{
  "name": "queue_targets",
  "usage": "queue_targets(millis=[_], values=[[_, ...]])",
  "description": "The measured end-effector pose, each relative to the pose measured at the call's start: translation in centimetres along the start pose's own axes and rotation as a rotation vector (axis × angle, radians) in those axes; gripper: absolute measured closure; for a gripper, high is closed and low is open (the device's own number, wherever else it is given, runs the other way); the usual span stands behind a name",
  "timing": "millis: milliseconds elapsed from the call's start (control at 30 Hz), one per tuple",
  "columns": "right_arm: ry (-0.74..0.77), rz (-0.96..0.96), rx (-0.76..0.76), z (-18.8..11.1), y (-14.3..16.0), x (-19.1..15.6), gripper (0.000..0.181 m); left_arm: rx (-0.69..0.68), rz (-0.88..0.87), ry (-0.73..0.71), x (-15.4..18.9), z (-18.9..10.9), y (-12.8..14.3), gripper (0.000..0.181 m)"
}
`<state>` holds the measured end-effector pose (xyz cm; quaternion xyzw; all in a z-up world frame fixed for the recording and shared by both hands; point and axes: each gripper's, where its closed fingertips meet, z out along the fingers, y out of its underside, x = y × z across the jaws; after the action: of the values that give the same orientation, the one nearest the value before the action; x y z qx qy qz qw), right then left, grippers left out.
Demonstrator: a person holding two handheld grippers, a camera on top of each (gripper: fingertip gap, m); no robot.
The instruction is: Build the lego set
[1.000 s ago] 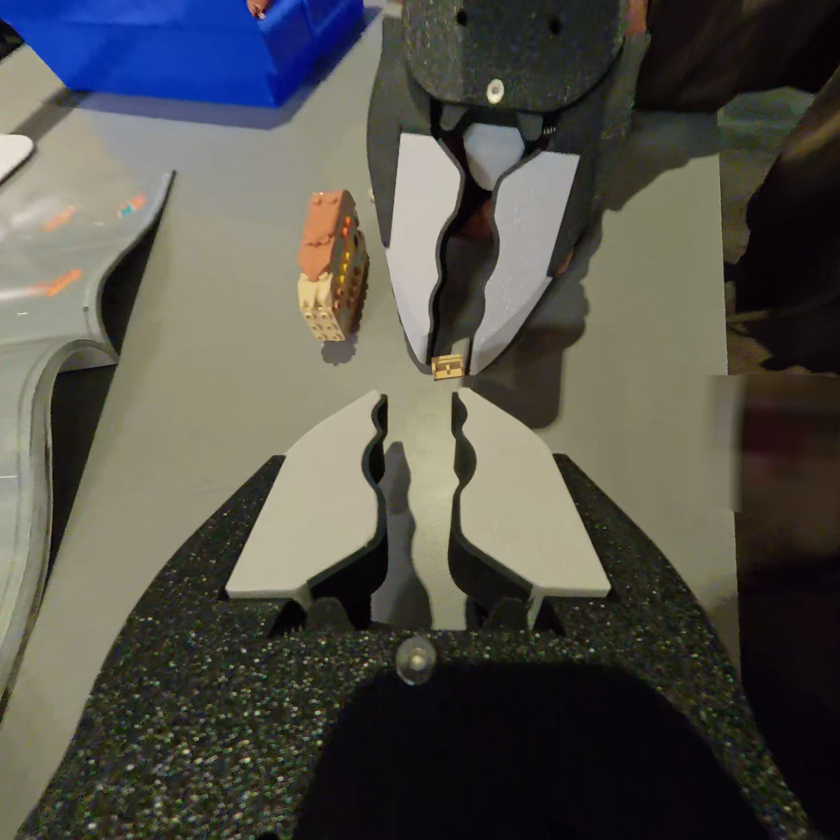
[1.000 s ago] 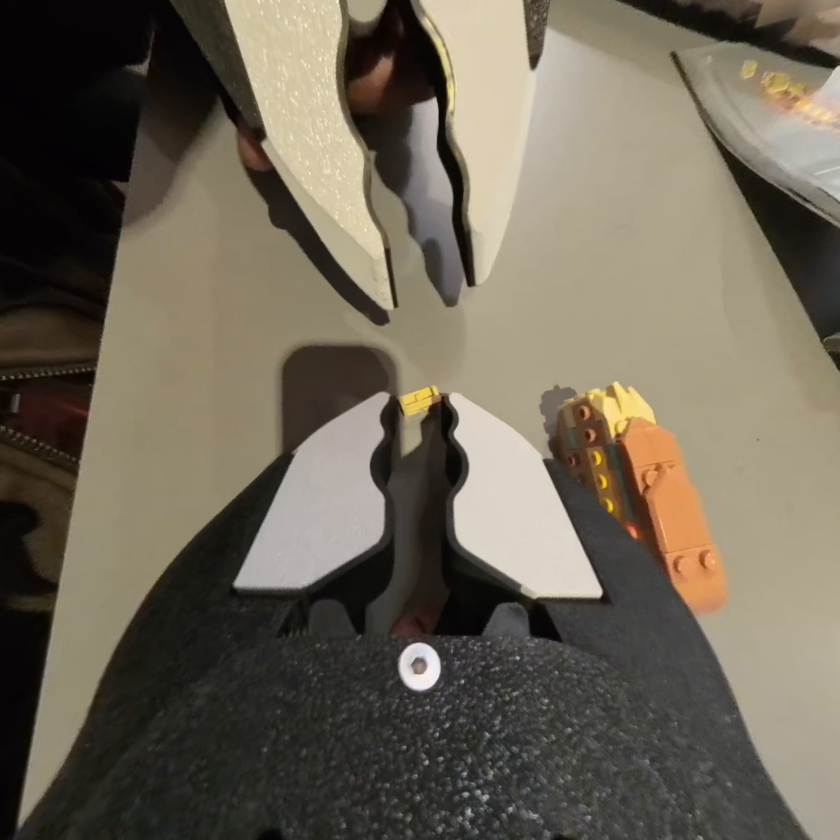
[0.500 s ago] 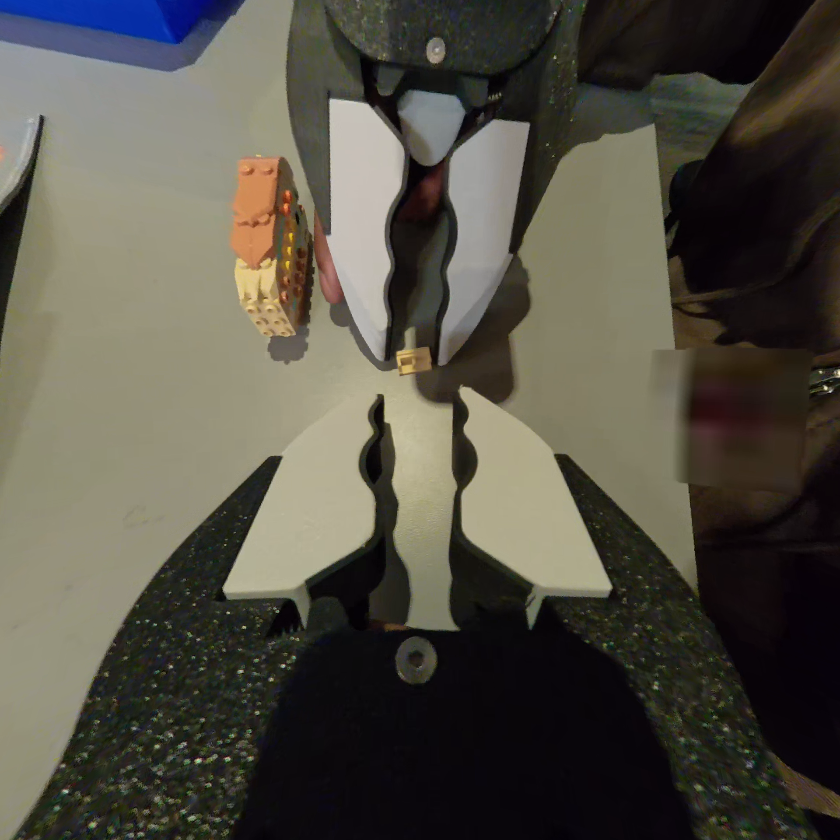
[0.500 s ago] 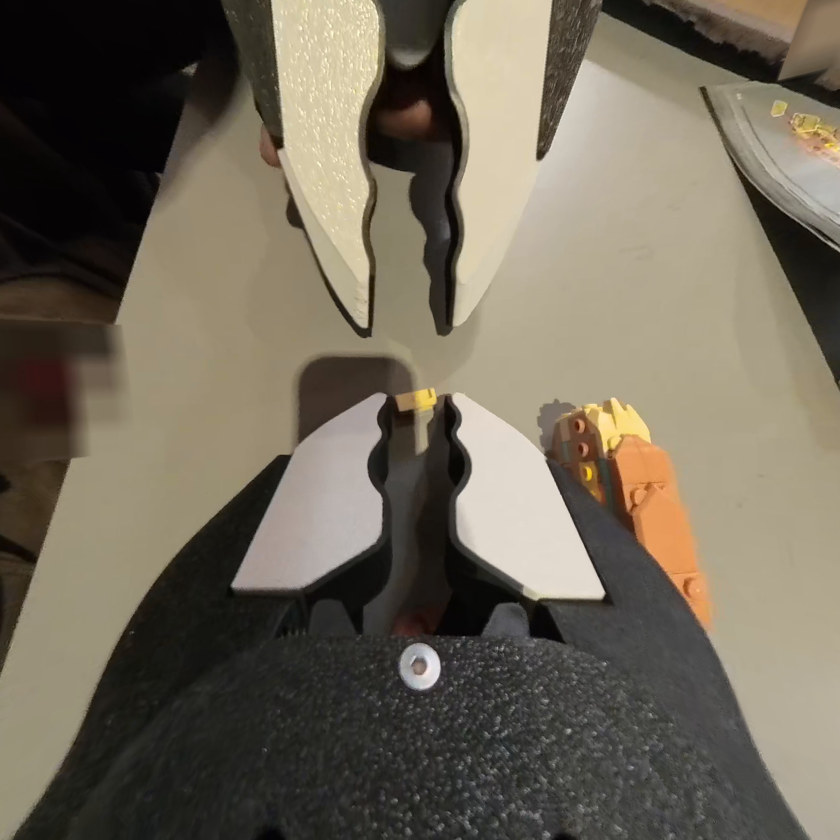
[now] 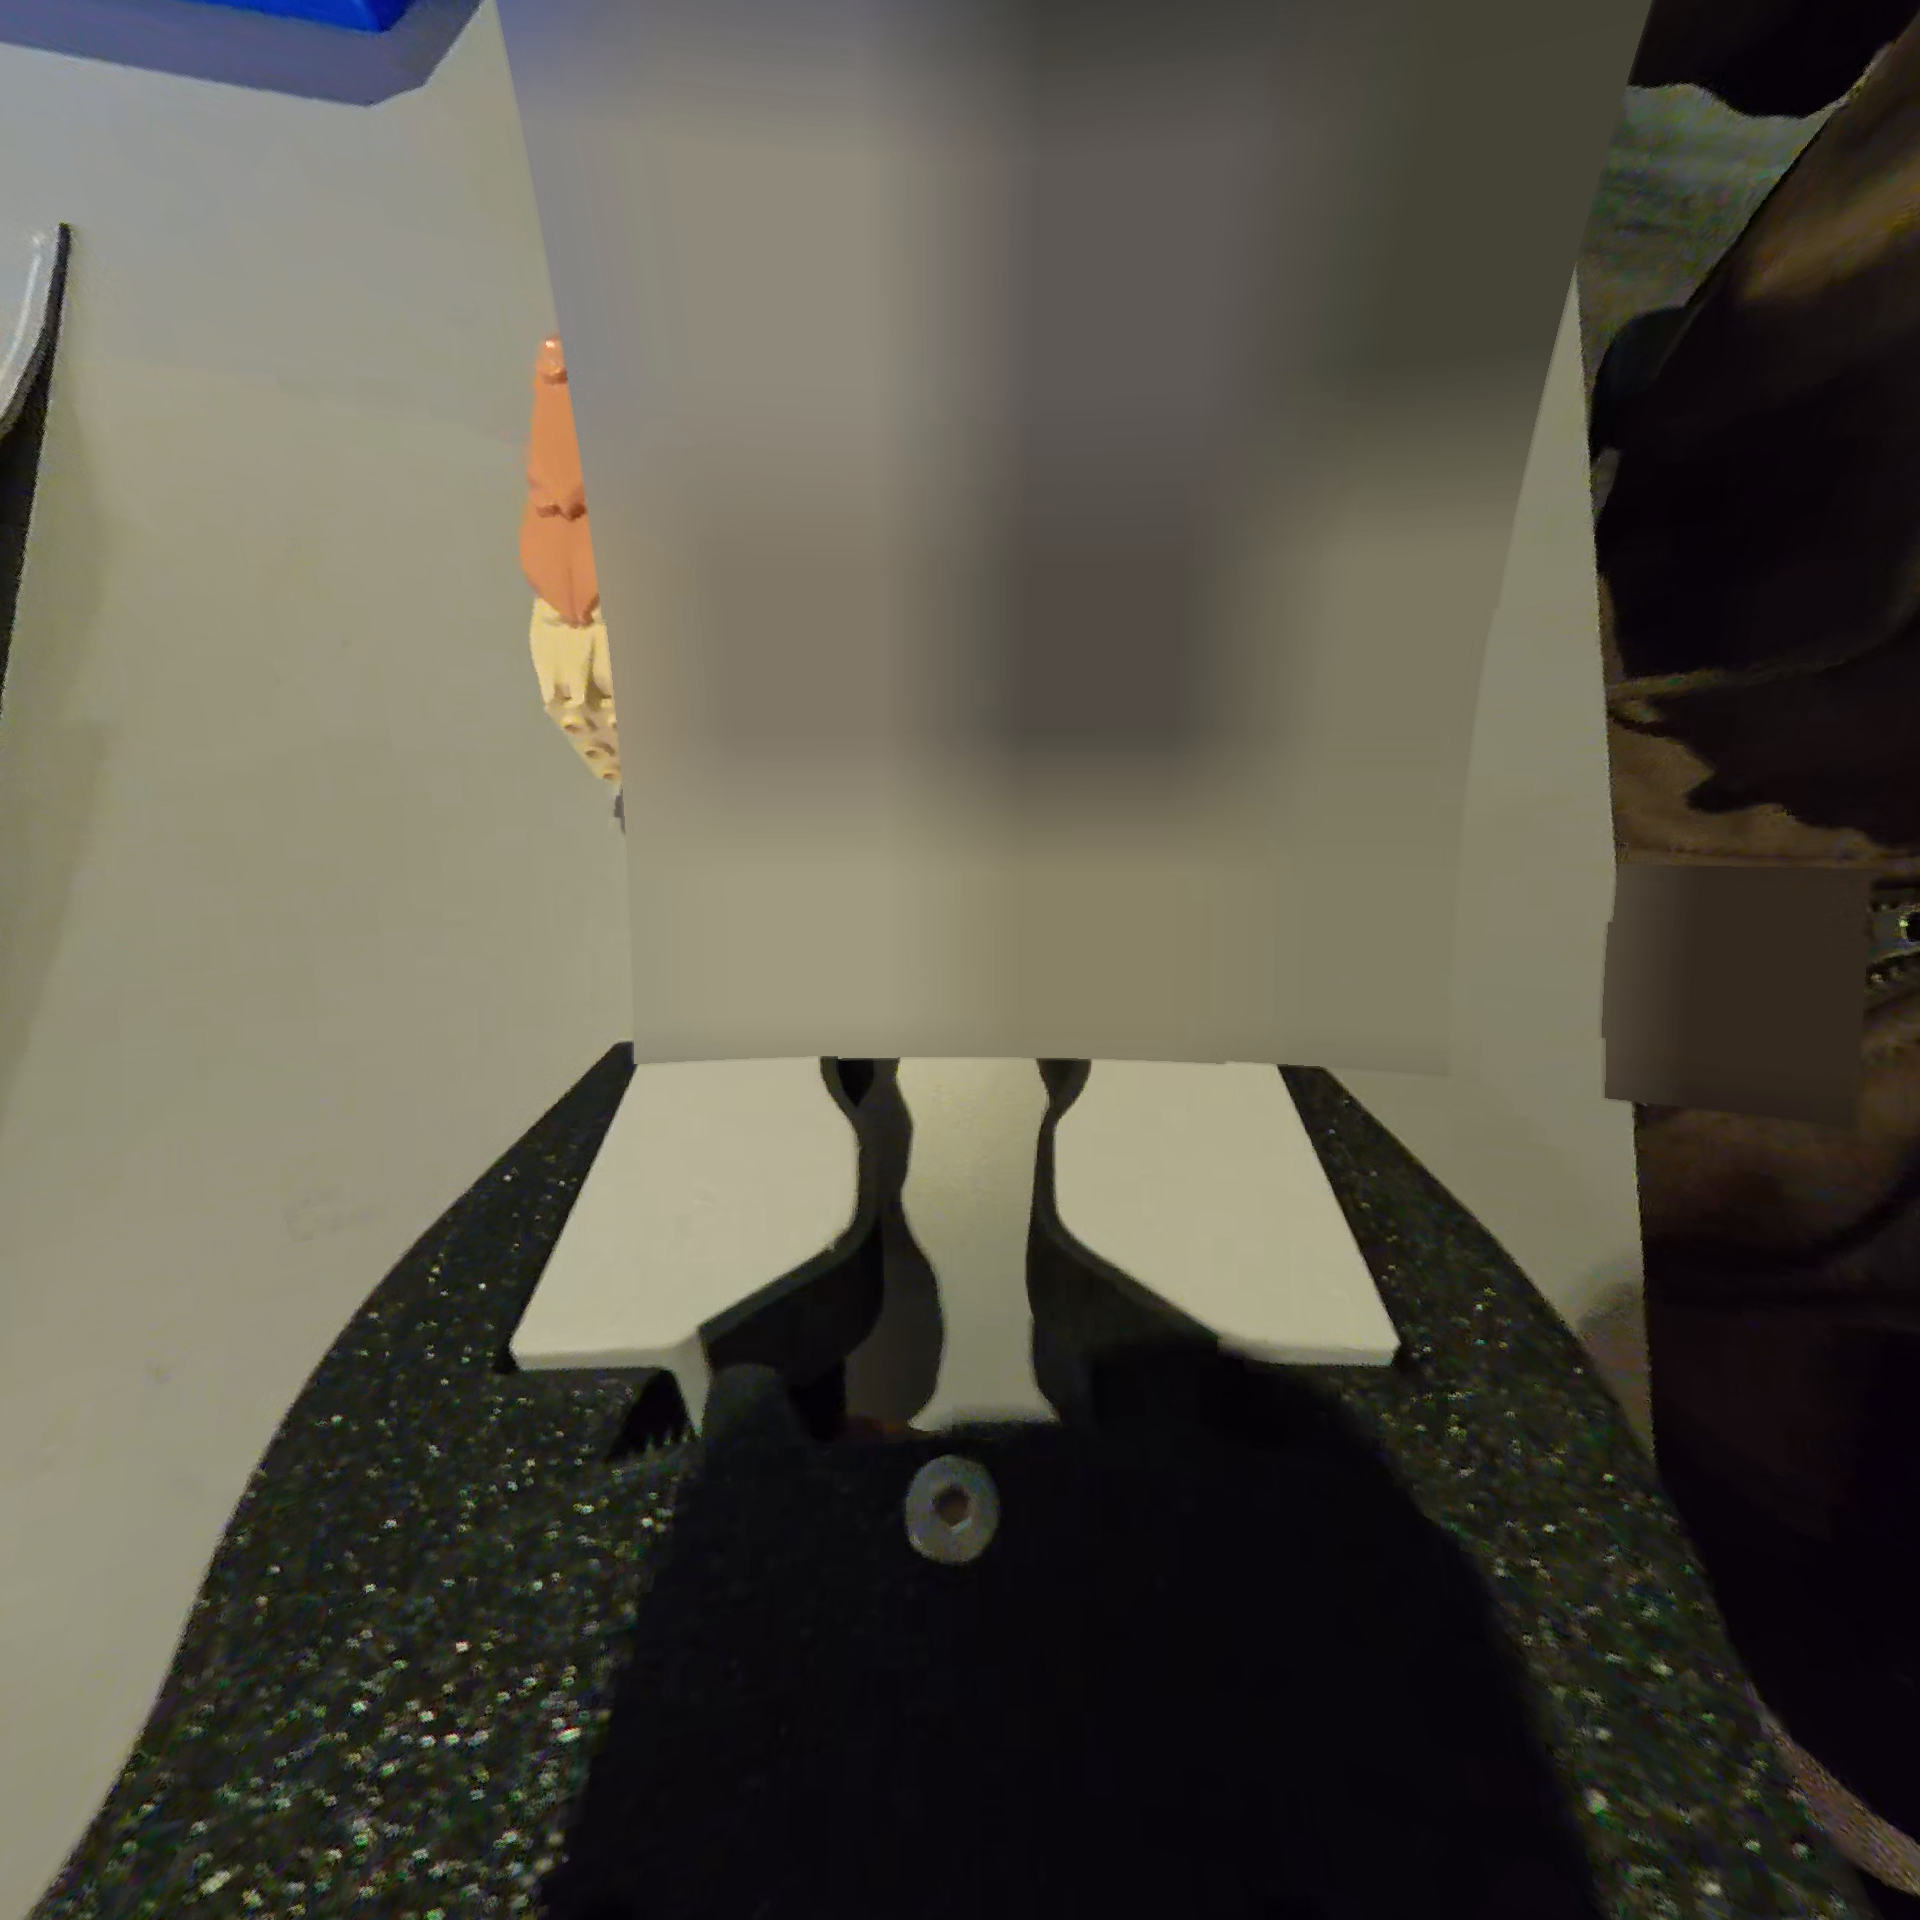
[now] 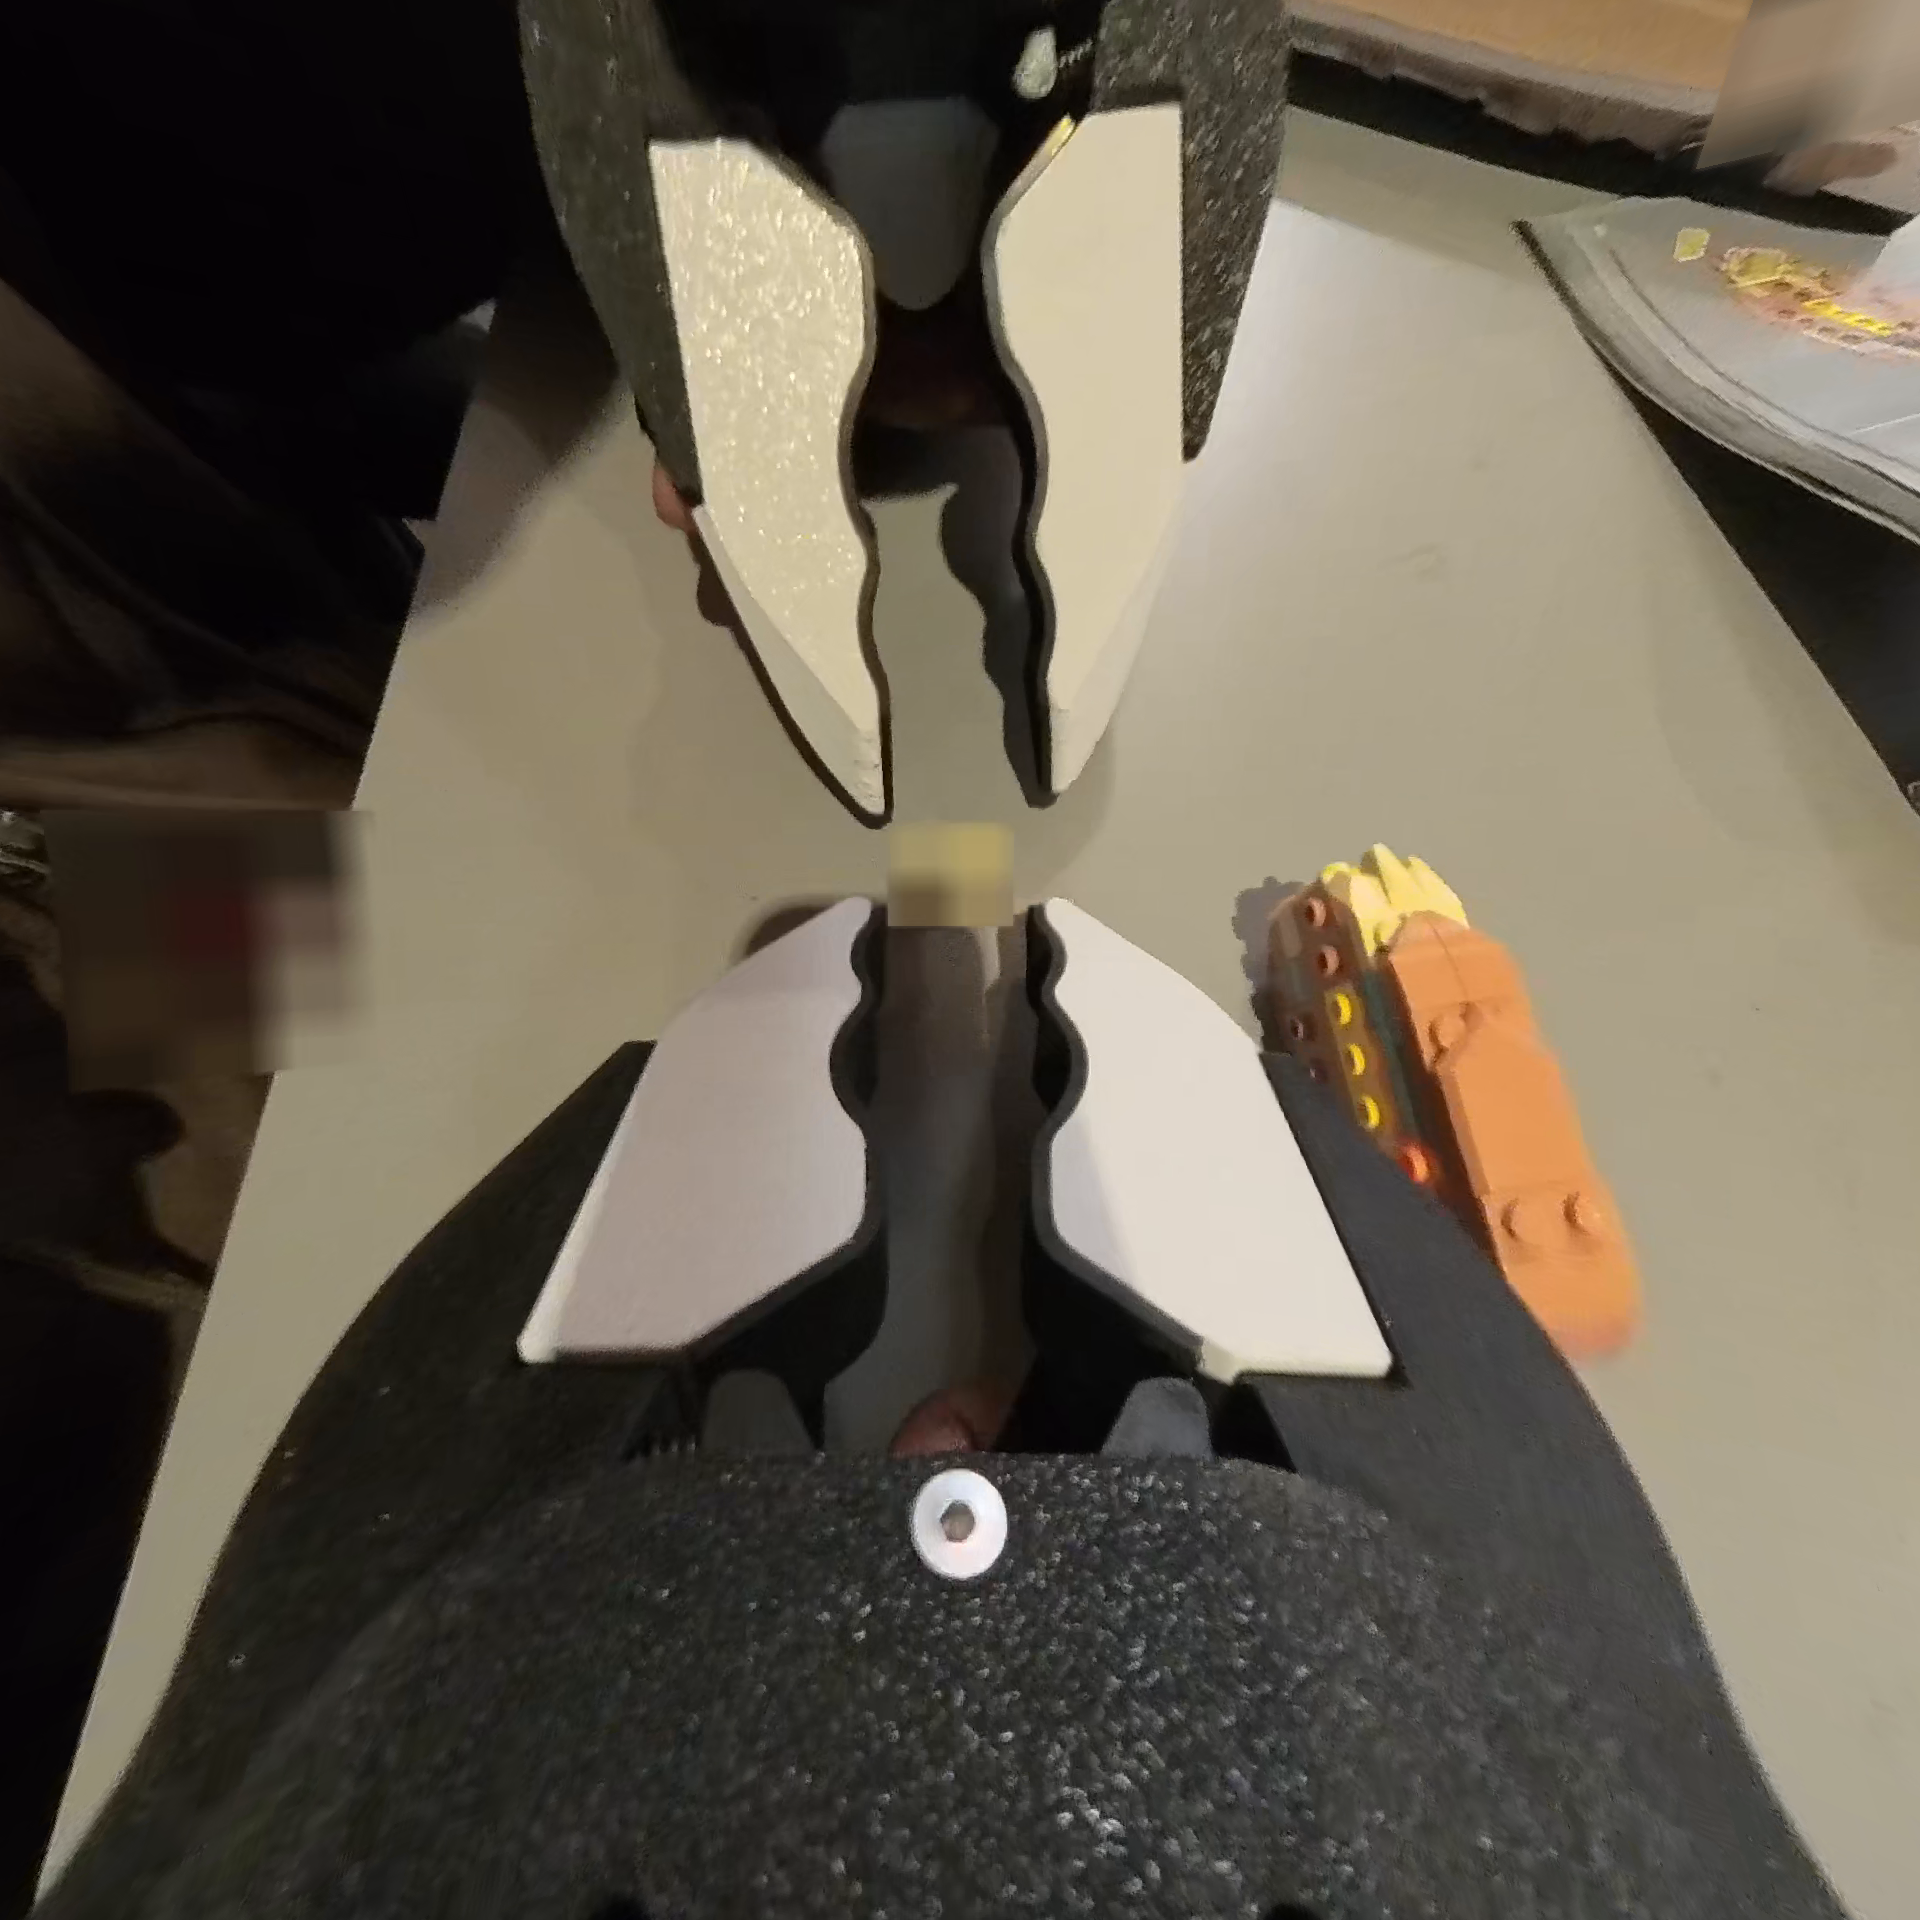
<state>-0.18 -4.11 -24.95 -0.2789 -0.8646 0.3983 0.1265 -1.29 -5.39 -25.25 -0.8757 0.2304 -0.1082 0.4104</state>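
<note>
**A:** Right wrist view, tools first?

**B:** Right gripper (image 6: 951, 914), black speckled body with pale grey wavy-edged fingers, low over the flat grey table (image 6: 520, 831); jaws parted by a narrow gap. A small tan-yellow piece (image 6: 951, 873) sits right at the tips, spanning that gap, but it is blurred over; cannot tell if it is clamped or only lying there.

**A:** And the other one?

**B:** Left gripper (image 6: 961, 779), same make, comes in from the far side, tip to tip with the right one; its jaws stand about as far apart, nothing between them; its tips are just beyond the tan-yellow piece, and contact cannot be judged.

**A:** Left wrist view add anything?

**B:** Little; a large blur hides its centre. Only the rear parts of the left gripper's fingers show, apart, bare table between them; tips hidden.

**A:** The build?

**B:** Part-built brick model of orange, brown and cream bricks with yellow studs (image 6: 1455, 1091), lying on its side on the table, just beside the right gripper's right finger, partly behind the black body; cream end points away from the camera. In the left wrist view only an orange-and-cream sliver (image 5: 556, 540) shows at the blur's left edge.

**A:** Surroundings?

**B:** Glossy grey printed sheet with curled edge (image 6: 1766, 312) at the table's far right; corner of a blue plastic bin (image 5: 208, 42) top left in the left view; a person's dark clothing (image 6: 156, 416) along the table's left edge.
</note>
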Motion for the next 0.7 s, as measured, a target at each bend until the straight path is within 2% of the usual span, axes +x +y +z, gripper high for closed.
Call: queue_targets(millis=[167, 500, 700], values=[[0.004, 0.007, 0.038, -0.5, -0.2, 0.2, 0.156, -0.061, 0.018, -0.022, 0.1, 1.0, 0.2, 0.153], [0.024, 0.02, 0.076, -1.3, -0.2, 0.9, 0.157, -0.066, 0.004, -0.027, 0.1, 1.3, 0.0, 0.163], [0.025, 0.016, 0.077, -1.3, -0.1, 0.9, 0.157, -0.053, 0.013, -0.007, 0.4, 1.1, -0.1, 0.153]])
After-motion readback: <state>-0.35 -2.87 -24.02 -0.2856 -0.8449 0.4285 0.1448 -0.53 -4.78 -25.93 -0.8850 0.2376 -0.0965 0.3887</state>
